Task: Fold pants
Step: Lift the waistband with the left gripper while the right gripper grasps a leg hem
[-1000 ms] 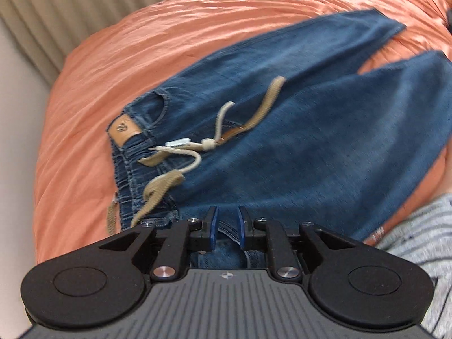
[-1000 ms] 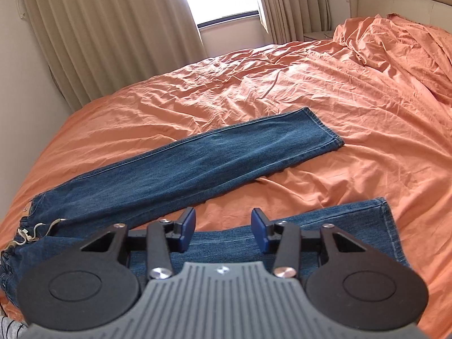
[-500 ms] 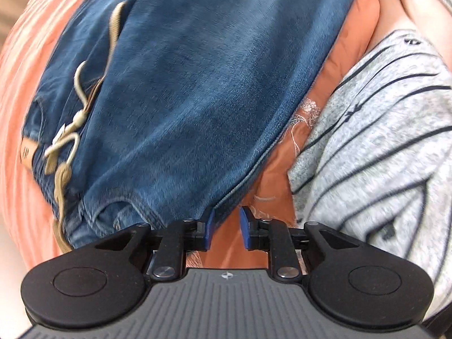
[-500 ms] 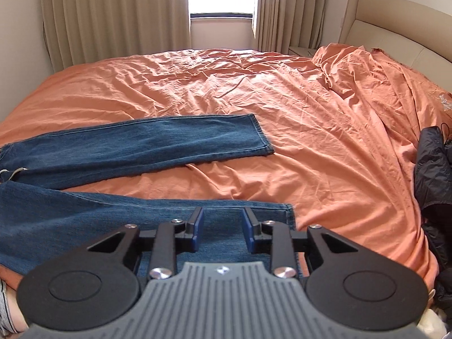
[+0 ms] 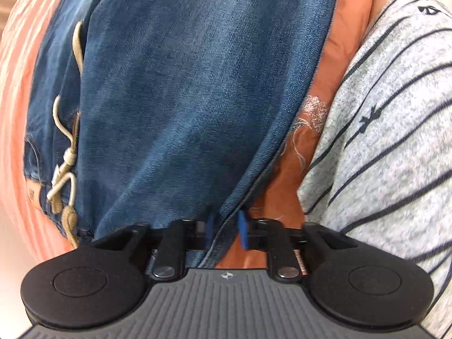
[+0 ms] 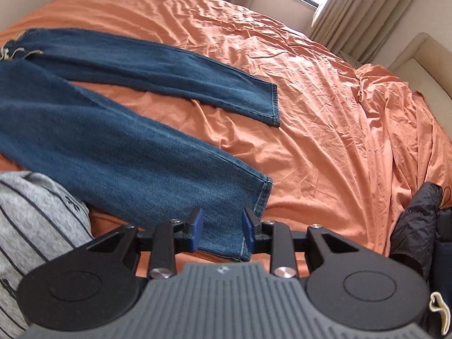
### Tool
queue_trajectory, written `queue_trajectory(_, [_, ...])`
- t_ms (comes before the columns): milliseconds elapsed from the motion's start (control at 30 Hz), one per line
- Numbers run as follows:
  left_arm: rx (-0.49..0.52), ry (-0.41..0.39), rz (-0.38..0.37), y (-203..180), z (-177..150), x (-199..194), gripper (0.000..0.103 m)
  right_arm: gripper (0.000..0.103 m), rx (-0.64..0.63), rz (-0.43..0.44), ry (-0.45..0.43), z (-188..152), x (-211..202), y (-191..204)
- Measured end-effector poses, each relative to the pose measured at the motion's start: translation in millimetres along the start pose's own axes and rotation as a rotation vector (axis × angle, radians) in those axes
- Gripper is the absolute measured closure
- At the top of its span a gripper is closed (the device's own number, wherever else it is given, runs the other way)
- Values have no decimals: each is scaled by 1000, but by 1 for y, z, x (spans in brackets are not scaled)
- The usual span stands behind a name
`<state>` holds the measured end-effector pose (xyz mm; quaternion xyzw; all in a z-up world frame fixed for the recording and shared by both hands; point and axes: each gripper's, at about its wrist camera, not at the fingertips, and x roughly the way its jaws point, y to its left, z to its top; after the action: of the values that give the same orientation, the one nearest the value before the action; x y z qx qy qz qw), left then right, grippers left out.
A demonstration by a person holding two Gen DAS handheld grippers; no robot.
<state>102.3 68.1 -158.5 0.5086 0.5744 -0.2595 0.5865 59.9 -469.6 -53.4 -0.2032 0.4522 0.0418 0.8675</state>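
Blue jeans [image 6: 113, 147] lie spread on an orange bed sheet [image 6: 325, 113], legs apart, waist to the left. In the left wrist view the jeans [image 5: 183, 99] fill the frame, with a beige drawstring [image 5: 67, 155] at the waist. My left gripper [image 5: 227, 233] is open, and the outer side seam of the near leg runs between its blue pads. My right gripper [image 6: 220, 228] is open, over the near leg's hem [image 6: 261, 197], with denim between its fingers.
A person's grey striped shirt [image 5: 381, 141] is close on the right of the left gripper and shows at lower left in the right wrist view [image 6: 36, 212]. A black jacket [image 6: 418, 220] lies at the bed's right edge. Curtains and a window stand behind.
The left gripper has swung from the waistband to the near leg's outer seam and closed in on it. The right gripper has moved down to the near leg's hem and tilted.
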Motion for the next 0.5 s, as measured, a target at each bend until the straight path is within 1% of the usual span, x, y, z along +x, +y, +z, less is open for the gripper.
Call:
queue_trajectory(33, [-14, -7, 12, -1, 0, -2, 96, 77, -43, -2, 10, -3, 4, 3])
queue_trajectory(100, [-51, -41, 70, -6, -2, -11, 98, 78, -137, -10, 20, -10, 8, 10])
queue_trajectory(167, [-143, -84, 103, -2, -10, -22, 98, 78, -231, -9, 24, -19, 13, 16])
queue_trajectory(233, [-269, -142, 127, 5, -21, -38, 99, 78, -331, -8, 28, -28, 19, 24])
queue_trajectory(333, [-448, -226, 143, 23, -30, -59, 99, 78, -503, -18, 34, -43, 33, 40])
queue_trajectory(433, [-553, -271, 173, 32, -32, -73, 99, 81, -630, -48, 46, -55, 55, 53])
queue_trajectory(500, [-594, -282, 182, 35, -33, -78, 99, 87, -694, -73, 50, -62, 70, 57])
